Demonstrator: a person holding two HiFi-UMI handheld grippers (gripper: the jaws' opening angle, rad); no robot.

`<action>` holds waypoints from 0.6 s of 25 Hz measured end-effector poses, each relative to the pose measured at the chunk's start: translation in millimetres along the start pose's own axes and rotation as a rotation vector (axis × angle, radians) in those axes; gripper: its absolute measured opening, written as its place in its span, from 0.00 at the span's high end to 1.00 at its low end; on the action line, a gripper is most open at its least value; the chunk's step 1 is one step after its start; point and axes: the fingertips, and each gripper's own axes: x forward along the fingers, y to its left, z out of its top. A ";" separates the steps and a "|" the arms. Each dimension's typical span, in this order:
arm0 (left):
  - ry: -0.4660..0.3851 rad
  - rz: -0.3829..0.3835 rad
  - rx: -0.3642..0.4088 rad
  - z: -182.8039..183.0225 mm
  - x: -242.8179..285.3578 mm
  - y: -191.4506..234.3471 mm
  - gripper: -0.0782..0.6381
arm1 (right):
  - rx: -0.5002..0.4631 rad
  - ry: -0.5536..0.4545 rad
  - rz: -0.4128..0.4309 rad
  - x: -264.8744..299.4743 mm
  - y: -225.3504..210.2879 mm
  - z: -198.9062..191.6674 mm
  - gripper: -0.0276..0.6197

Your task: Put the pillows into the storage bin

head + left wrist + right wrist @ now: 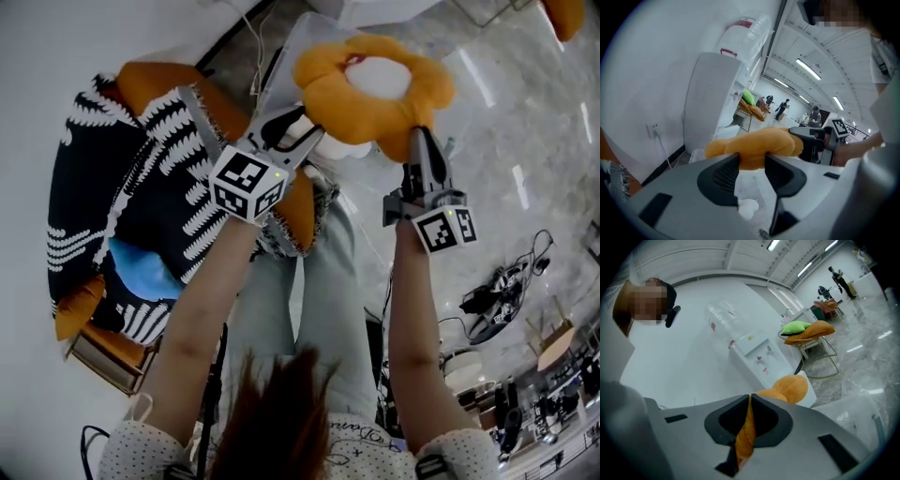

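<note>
An orange flower-shaped pillow (370,94) with a white centre hangs between both grippers, above a clear storage bin (302,33). My left gripper (305,127) is shut on a thick orange petal at the pillow's left side; in the left gripper view the pillow (759,143) fills the gap in my left gripper (752,161). My right gripper (420,141) is shut on a thin fold of orange fabric at the pillow's right lower edge. The right gripper view has that fold pinched flat in my right gripper (750,420), with the pillow (790,387) bulging beyond it.
At the left a chair holds a black-and-white patterned pillow (122,197), orange pillows (155,80) and a blue one (141,267). A white water dispenser (710,93) stands against the wall. Cables and gear (497,300) lie on the floor at the right.
</note>
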 end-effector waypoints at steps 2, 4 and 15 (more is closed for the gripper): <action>0.039 -0.014 -0.002 -23.0 24.7 5.3 0.65 | 0.049 -0.008 -0.039 -1.2 -34.9 -17.0 0.91; 0.080 -0.005 -0.003 -46.6 40.9 13.6 0.75 | 0.110 -0.021 -0.079 -3.7 -65.6 -35.1 0.91; 0.081 -0.006 -0.014 -94.4 58.9 15.7 0.87 | 0.259 0.108 -0.311 -6.8 -206.5 -163.6 0.91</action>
